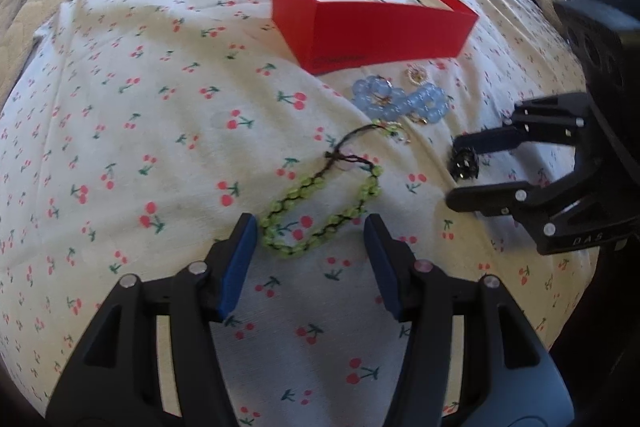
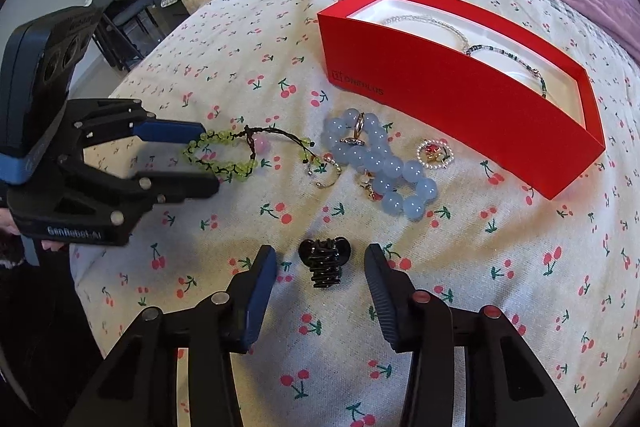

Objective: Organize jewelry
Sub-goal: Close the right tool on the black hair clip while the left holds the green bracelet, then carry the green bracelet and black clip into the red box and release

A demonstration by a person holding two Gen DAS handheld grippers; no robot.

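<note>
Two strands already lie in your red box [image 2: 460,99] — a clear beaded necklace [image 2: 424,21] and a dark beaded one [image 2: 520,59] on its white lining — while the rest of the jewelry waits on the cherry-print sheet [image 2: 240,39]. Your left gripper [image 1: 308,259] hangs with jaws apart over the near loop of the green bead bracelet [image 1: 320,211], pads not touching it. Your right gripper [image 2: 320,279] straddles the black hair claw [image 2: 326,263], jaws apart and clear of it on both sides. Between these and the box sit the blue bead bracelet [image 2: 380,163], a small pearl ring [image 2: 434,153] and a few gold-coloured pieces too small to name. By the look of it, most of the sorting is still ahead.
</note>
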